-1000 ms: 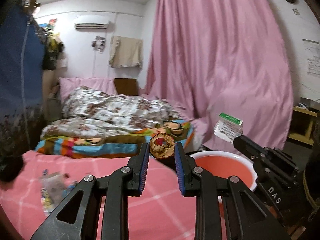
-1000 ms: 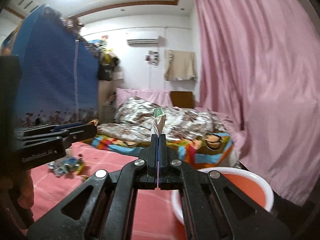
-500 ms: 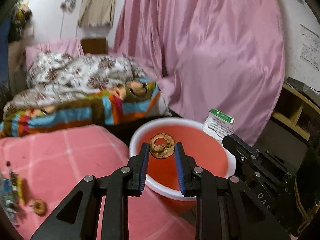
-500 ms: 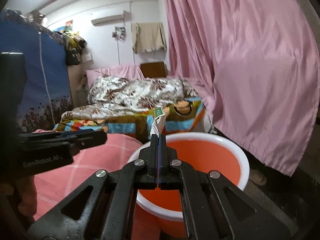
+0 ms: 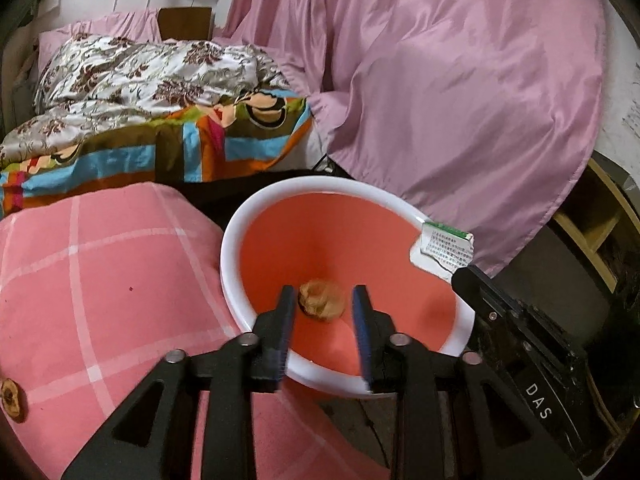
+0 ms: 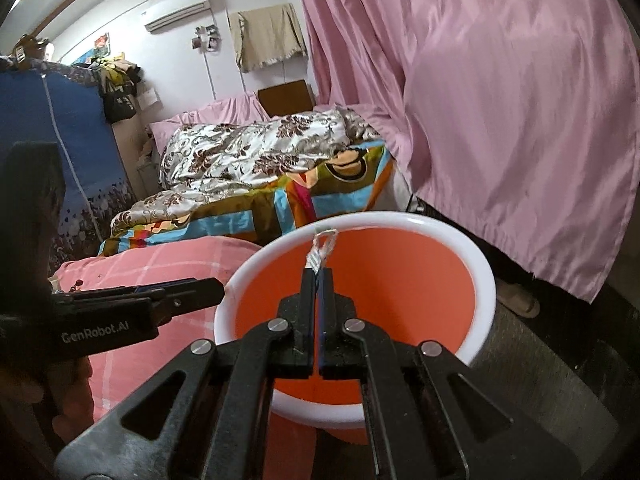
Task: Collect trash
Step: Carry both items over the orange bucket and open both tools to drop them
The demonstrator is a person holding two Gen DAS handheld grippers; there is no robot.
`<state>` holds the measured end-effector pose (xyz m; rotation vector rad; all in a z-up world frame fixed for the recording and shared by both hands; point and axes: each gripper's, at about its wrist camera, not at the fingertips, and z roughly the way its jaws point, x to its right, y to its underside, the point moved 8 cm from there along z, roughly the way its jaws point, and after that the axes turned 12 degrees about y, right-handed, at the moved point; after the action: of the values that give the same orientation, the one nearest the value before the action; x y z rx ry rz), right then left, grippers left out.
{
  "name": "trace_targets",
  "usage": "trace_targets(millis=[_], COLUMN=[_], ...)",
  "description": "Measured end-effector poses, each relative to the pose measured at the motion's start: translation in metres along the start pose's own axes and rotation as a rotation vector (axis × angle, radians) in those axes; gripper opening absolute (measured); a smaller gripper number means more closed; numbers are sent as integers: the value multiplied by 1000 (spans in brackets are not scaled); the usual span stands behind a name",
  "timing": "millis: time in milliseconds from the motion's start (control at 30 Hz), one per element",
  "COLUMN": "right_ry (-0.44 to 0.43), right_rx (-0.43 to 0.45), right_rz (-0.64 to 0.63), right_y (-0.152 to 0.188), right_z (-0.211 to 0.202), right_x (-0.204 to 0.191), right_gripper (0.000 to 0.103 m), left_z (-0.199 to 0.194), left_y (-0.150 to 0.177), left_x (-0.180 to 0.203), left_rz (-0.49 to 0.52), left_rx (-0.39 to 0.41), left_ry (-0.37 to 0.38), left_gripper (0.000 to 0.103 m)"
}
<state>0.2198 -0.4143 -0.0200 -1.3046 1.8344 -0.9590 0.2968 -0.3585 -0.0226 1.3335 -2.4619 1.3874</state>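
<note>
1. The left gripper [image 5: 322, 310] is spread wide over the orange bucket [image 5: 280, 208]; the brown peel [image 5: 322, 300] is inside, free of its fingers.
2. The right gripper [image 6: 318, 280] pinches a wrapper [image 6: 320, 250] above the bucket's opening.
3. Another brown scrap [image 5: 10, 400] lies on the pink blanket [image 5: 100, 280].

Right hand-held gripper [image 6: 317, 280] pinching a wrapper [image 6: 321, 249], over orange bucket [image 6: 482, 276], beside pink blanket [image 6: 160, 268]

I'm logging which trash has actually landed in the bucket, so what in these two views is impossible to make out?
- Brown scrap, left wrist view: blurred; falling or resting cannot be told.
- Bucket bottom, right wrist view: hidden behind the right gripper.
- Wrapper print, left wrist view: too small to read.
- Brown piece on the pink blanket, left wrist view: partly cut off at the frame edge.
</note>
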Motion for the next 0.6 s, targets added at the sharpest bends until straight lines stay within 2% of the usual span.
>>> trace_targets(millis=[67,300,367,400,533,567,600], right_ry=[2,3,-4,-6,-37,-50,-58], right_rx=[-8,-8,10,19,87,110,128], right_rz=[5,28,35,35,29,27,24], right_y=[1,-3,-6,-8,-18,-21,-23], right_z=[1,-1,-6,-7,-23,-28,-33], right_x=[0,3,1,0,-13,-18,-22], right_gripper=[9,14,18,22,37,40,46], left_z=[0,-13,-23,-30,-64,-70,-81], left_y=[0,-2,-3,-4,-7,-7,-7], left_x=[-3,-11,-13,-14,-21,-22,-25], left_rz=[-19,-54,-58,-61,-60,-59,-61], left_rx=[10,43,72,93,179,194,219], left_ry=[4,-17,-28,-35,-78,-89,-102], left_gripper=[43,44,50,54,55,59,66])
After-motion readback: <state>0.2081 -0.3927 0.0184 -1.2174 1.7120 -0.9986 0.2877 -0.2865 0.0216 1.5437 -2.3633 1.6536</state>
